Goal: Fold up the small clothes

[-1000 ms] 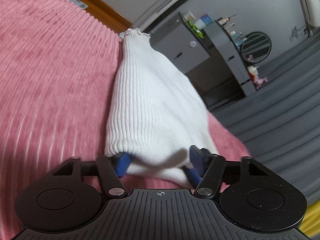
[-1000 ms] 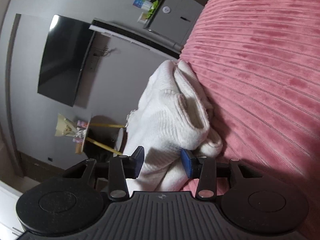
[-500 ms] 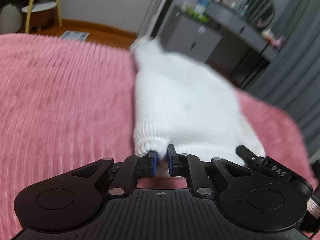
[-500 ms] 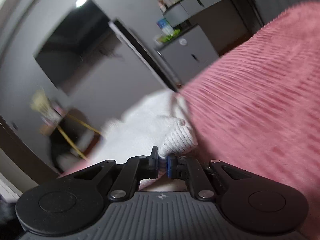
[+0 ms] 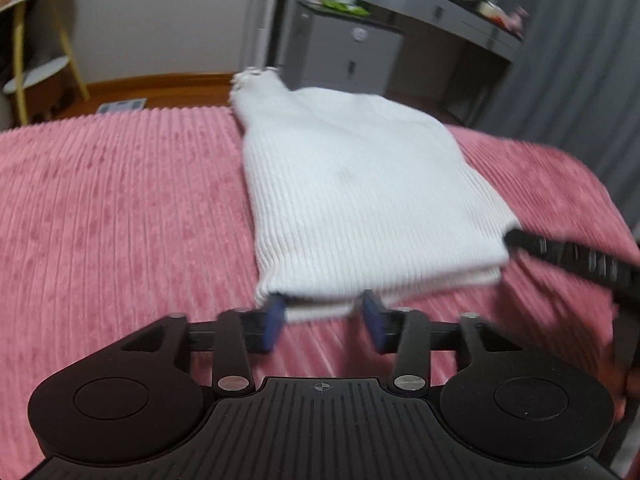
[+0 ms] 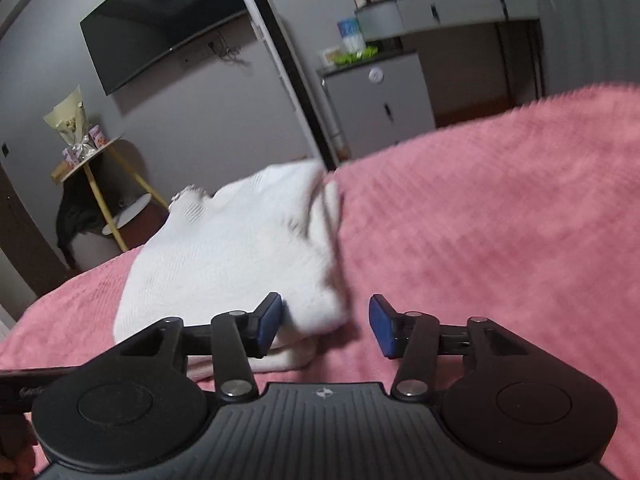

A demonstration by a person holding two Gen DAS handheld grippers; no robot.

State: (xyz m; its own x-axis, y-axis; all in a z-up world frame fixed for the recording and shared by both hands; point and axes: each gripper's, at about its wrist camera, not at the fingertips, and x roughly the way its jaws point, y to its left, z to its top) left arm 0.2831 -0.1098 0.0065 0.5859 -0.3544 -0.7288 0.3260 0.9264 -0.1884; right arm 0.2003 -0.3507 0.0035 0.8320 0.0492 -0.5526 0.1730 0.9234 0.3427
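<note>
A white ribbed knit garment (image 5: pixel 356 196) lies folded flat on the pink bedspread (image 5: pixel 120 216), its frilled cuff at the far end. My left gripper (image 5: pixel 325 322) is at the garment's near left corner. Its jaws are opening, and the folded edge lies loose between the blue pads (image 5: pixel 274 324). My right gripper (image 6: pixel 325 326) is at the near right corner of the garment (image 6: pixel 240 248). Its jaws are opening too, with the corner lying close to the left pad (image 6: pixel 269 322) and not pinched. One black finger of the right gripper (image 5: pixel 568 258) shows in the left wrist view.
The bedspread (image 6: pixel 500 220) stretches wide to either side of the garment. Past the bed's far edge stand a grey cabinet (image 5: pixel 348 56), a desk (image 5: pixel 460 12) and a yellow-legged side table (image 6: pixel 104 184). A dark screen (image 6: pixel 160 20) hangs on the wall.
Half a second ago both grippers were shut on the garment's near edge. Both have now let go and stand open. Both views have rolled level, and the garment lies flat.
</note>
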